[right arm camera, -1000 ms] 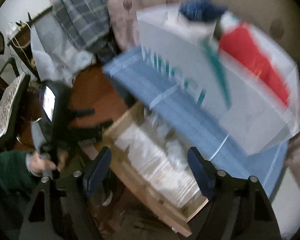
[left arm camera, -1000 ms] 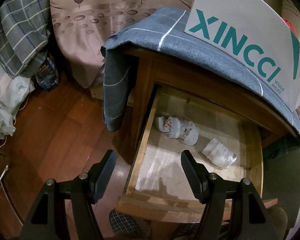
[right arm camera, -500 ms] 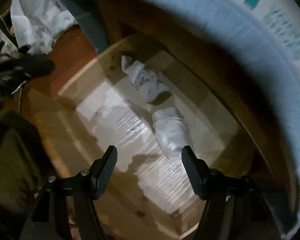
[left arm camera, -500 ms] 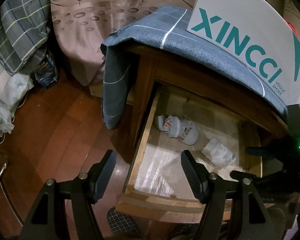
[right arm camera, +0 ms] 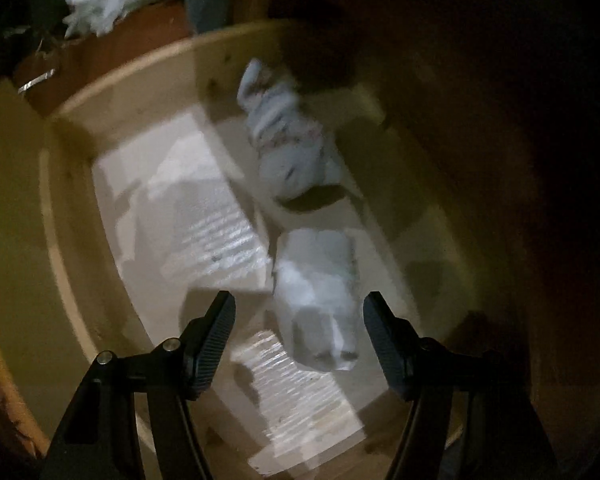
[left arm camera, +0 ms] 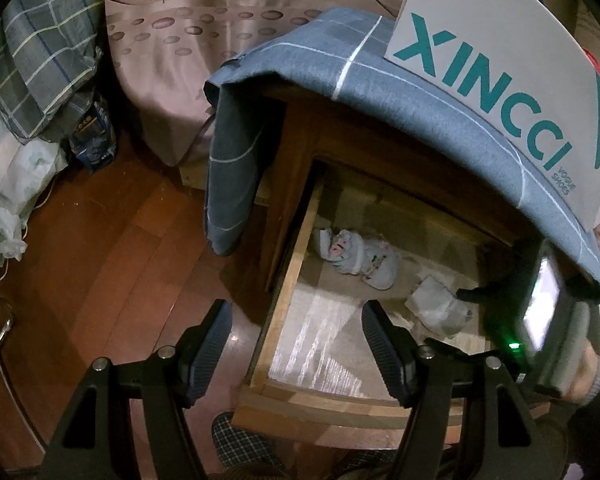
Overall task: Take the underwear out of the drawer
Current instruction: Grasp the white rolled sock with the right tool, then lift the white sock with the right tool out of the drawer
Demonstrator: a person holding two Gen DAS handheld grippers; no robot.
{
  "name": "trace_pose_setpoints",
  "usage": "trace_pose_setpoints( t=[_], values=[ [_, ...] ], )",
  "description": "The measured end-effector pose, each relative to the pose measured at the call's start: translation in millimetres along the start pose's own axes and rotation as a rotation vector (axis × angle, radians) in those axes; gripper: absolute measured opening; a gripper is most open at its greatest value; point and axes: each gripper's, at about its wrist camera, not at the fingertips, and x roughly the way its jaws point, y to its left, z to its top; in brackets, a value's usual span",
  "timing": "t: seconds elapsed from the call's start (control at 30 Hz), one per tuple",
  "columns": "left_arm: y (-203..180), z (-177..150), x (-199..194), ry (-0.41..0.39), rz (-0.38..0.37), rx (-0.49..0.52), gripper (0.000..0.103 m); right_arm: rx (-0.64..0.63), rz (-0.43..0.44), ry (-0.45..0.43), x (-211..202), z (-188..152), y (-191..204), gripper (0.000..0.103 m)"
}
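Wooden and pulled open, the drawer (left arm camera: 278, 312) of a bedside cabinet (left arm camera: 300, 148) holds two rolled pieces of underwear on a pale liner. From the left wrist view, going left to right: a plaid cloth (left arm camera: 40, 64) is heaped at the far left above a wood floor (left arm camera: 112, 248); a pinkish bedspread (left arm camera: 172, 60) with leaf print hangs behind; a blue-grey checked cloth (left arm camera: 236, 168) drapes over the cabinet top and down its side; a white shoe box (left arm camera: 500, 80) lettered in teal stands on that cloth.

The left gripper (left arm camera: 296, 344) hovers above the drawer's front left corner, its fingers spread wide and holding nothing. Inside the drawer, the patterned underwear (left arm camera: 356, 260) lies near the left wall toward the back, and the white underwear (left arm camera: 436, 304) lies to its right, a little apart from it. At the right edge the right gripper (left arm camera: 472, 294) reaches down into the drawer, one dark finger tip just beside the white roll, a lit screen and a green light showing on its body.

The right wrist view is blurred and dim. There the right gripper (right arm camera: 300, 340) has its fingers wide apart and gripping nothing; the white underwear (right arm camera: 320, 300) lies on the liner between them, nearer the right finger, though contact cannot be judged. The patterned underwear (right arm camera: 288, 136) lies farther back in the drawer (right arm camera: 60, 208).
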Motion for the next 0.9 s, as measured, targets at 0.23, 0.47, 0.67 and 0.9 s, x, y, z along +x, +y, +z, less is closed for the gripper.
trace_pose_setpoints(
  t=[0.23,0.47,0.67,0.9],
  values=[
    [1,0,1,0.005,0.001,0.003,0.069,0.029,0.029,0.014,18,0,-12,0.064],
    [1,1,2,0.011,0.0,0.003,0.069,0.061,0.085,0.042,34,-6,-22,0.061],
    [1,2,2,0.014,-0.004,0.003,0.069,0.096,0.136,0.045,33,-12,-27,0.057],
    [-1,2,3,0.011,-0.001,0.007,0.069,0.132,0.18,0.117,29,-30,-34,0.043]
  ],
)
